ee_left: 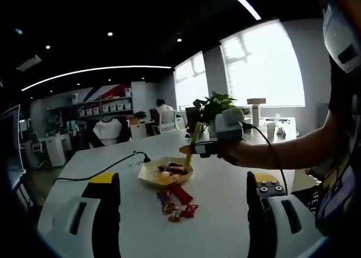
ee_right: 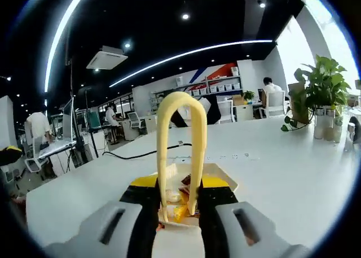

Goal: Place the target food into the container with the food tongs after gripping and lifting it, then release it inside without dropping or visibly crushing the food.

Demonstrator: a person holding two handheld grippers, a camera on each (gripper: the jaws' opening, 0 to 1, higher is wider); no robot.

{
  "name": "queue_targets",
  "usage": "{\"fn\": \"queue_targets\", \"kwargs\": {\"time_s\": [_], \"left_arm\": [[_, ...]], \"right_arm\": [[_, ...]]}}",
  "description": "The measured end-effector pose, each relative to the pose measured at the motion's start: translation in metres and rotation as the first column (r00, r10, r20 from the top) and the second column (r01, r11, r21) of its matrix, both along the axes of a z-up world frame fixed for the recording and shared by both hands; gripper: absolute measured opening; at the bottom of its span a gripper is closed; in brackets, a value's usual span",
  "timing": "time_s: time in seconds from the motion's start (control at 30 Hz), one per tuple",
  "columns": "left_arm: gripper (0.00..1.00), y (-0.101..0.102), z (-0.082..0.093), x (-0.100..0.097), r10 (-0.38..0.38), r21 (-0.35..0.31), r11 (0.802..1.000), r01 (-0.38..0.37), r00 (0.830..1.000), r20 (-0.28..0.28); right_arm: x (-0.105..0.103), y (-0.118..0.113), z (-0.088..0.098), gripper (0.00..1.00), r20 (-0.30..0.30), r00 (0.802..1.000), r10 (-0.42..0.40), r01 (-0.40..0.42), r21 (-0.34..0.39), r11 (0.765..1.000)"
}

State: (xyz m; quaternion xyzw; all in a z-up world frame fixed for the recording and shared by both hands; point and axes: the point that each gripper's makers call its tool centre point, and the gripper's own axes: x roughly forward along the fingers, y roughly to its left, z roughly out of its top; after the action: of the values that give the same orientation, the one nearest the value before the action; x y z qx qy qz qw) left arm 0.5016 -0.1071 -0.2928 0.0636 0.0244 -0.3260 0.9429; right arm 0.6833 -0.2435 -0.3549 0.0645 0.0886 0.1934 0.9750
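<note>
My right gripper [ee_right: 179, 216] and tongs [ee_right: 180, 151] hide most of the tray [ee_right: 217, 169]. Snack wrappers [ee_left: 176, 204] too small to read. Tong tips hidden behind my jaws.

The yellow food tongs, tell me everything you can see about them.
The food tongs are pale yellow, plastic-looking, one strip bent into a U with two long arms. The right tool is shut on them. In the left gripper view they tilt down toward the paper tray of wrapped snacks; contact isn't clear.
</note>
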Motion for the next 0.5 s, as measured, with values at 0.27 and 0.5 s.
{"fn": "queue_targets", "kwargs": {"time_s": [0.27, 0.5], "left_arm": [[0.99, 0.002, 0.000, -0.003, 0.003, -0.004, 1.000, -0.003, 1.000, 0.002], [0.99, 0.004, -0.002, -0.005, -0.001, -0.013, 1.000, 0.001, 1.000, -0.005]], "right_arm": [[-0.016, 0.016, -0.014, 0.22, -0.042, 0.998, -0.035, 0.036, 0.020, 0.999], [-0.023, 0.029, -0.022, 0.22, -0.051, 0.997, -0.062, 0.063, 0.018, 0.998]]}}
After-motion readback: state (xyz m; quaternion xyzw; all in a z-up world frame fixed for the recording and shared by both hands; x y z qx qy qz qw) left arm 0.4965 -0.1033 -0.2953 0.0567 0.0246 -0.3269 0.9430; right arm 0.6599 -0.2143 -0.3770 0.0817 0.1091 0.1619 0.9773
